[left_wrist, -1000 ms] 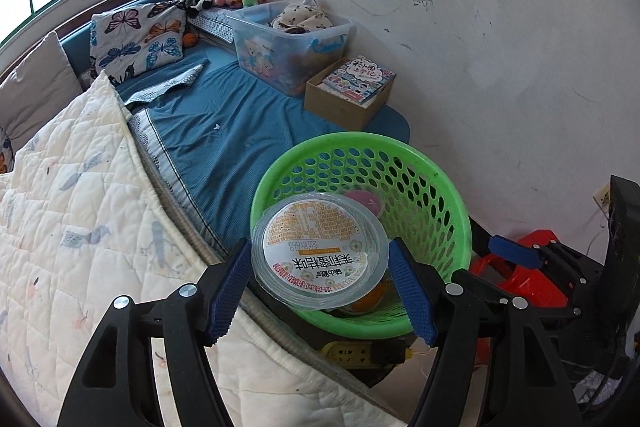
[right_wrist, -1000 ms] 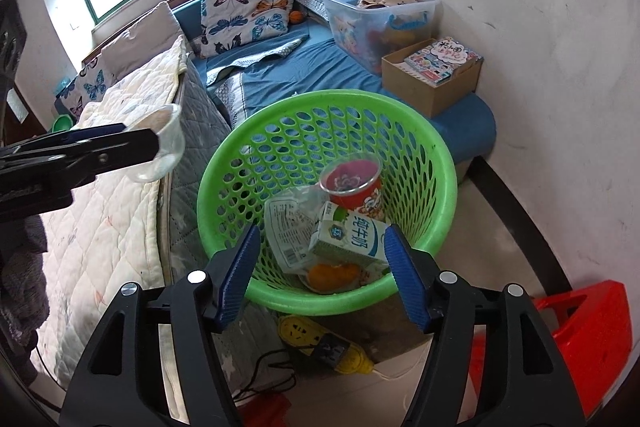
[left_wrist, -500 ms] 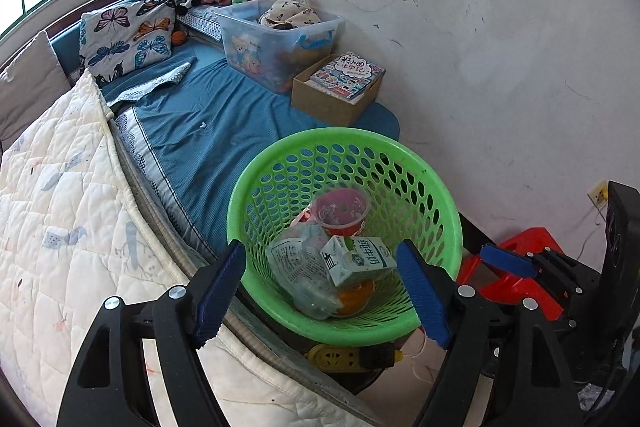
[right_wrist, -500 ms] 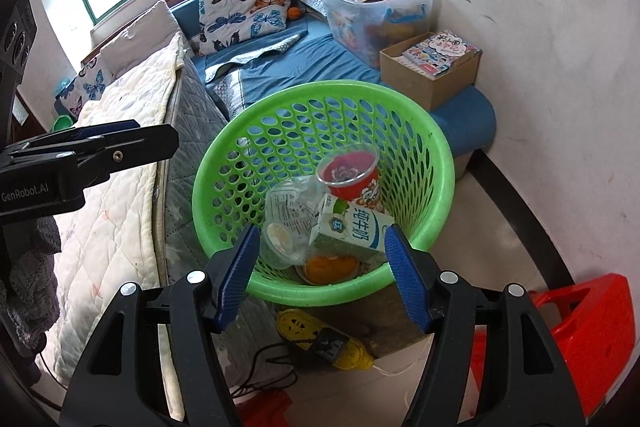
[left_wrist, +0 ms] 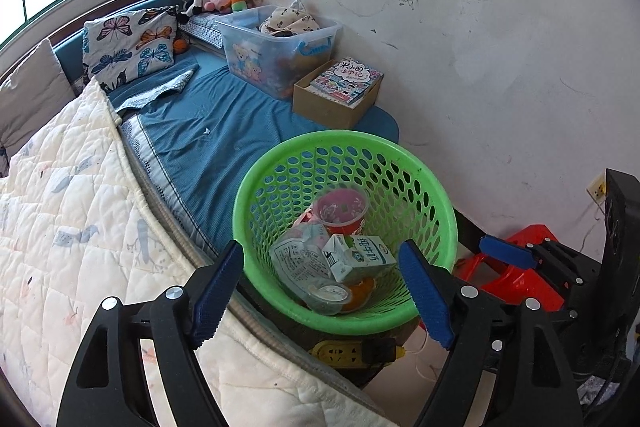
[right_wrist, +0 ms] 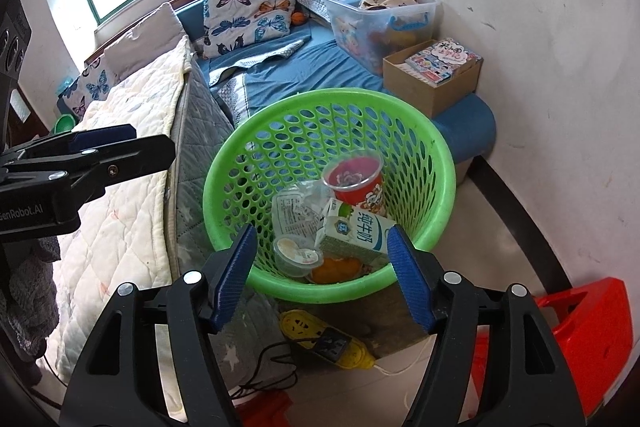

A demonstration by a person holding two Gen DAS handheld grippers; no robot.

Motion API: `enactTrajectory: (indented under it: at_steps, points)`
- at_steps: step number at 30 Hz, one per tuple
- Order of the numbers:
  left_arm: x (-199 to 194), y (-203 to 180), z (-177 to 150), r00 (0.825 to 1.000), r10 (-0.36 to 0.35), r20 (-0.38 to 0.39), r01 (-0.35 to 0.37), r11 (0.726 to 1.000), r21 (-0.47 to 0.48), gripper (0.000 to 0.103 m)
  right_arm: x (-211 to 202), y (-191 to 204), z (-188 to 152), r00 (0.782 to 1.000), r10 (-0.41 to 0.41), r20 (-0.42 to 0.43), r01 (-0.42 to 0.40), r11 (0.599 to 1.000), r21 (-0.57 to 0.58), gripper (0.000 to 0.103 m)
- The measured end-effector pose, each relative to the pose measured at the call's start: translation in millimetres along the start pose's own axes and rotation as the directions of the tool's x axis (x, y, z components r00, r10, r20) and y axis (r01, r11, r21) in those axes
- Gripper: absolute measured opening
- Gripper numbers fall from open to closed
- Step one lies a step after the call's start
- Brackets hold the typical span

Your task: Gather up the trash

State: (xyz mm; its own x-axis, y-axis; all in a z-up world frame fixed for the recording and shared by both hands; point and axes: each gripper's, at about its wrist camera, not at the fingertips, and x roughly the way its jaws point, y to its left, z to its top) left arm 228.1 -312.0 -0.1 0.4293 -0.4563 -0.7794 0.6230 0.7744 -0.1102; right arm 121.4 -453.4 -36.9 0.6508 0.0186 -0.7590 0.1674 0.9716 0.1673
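- My left gripper [left_wrist: 322, 287] hangs over the near rim of the basket with its 2 blue-padded fingers [left_wrist: 218, 285] spread wide, nothing between them.
- My right gripper [right_wrist: 322, 273] is spread wide and empty too, at the basket's near edge; I see it in the left view as well, off to the right by the red plastic stool [left_wrist: 520, 267].
- The round green perforated plastic basket [right_wrist: 248, 163] sits on the floor between the bed and the white wall.
- Inside it, nearest me, lies the clear round plastic tub with its printed lid [right_wrist: 298, 253], on its side beside an orange piece of trash [right_wrist: 336, 267].
- The white-and-green milk carton [right_wrist: 356, 231] leans just beyond, touching a crumpled clear printed wrapper [right_wrist: 294, 209].
- The red paper cup [right_wrist: 354, 183] stands behind the carton.
- A yellow power strip [right_wrist: 320, 339] lies on the floor under the basket's near side.
- Farther off, on the blue mattress [left_wrist: 208, 131], sit a brown cardboard box of books [left_wrist: 336, 99] and a clear plastic storage bin [left_wrist: 276, 47].
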Motion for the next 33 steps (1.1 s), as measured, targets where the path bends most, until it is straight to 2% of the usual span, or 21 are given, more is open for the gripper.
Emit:
enactTrajectory:
  at_steps: [10,12,20,30,33]
  points:
    - [-28.7,17.8,-18.6,0.999,0.039,0.025,-0.039,0.999,-0.026,0.084,-11.0,19.2,-2.3,1.000,0.018,0.012,-0.017,0.999,-0.028,0.071]
    - [-37.1,21.4,-24.7,0.998,0.058,0.036,-0.057,0.998,-0.026,0.086,-13.3,25.8,-3.4,1.000,0.026,0.010,-0.026,0.999,-0.034,0.076]
    - [-71.1,41.3,-45.0,0.990,0.120,0.072,-0.116,0.992,-0.055,0.091,-23.9,59.6,-7.7,0.999,0.049,0.021,-0.046,0.995,-0.093,0.080]
    - [-113.6,74.3,-77.0,0.965,0.242,0.098,-0.227,0.964,-0.140,0.095,-29.7,111.7,-21.6,0.999,0.046,0.024,-0.040,0.979,-0.202,0.084]
    - [-126.2,85.2,-87.2,0.954,0.279,0.105,-0.260,0.951,-0.166,0.095,-30.4,126.5,-25.7,0.998,0.054,0.026,-0.046,0.972,-0.232,0.088]
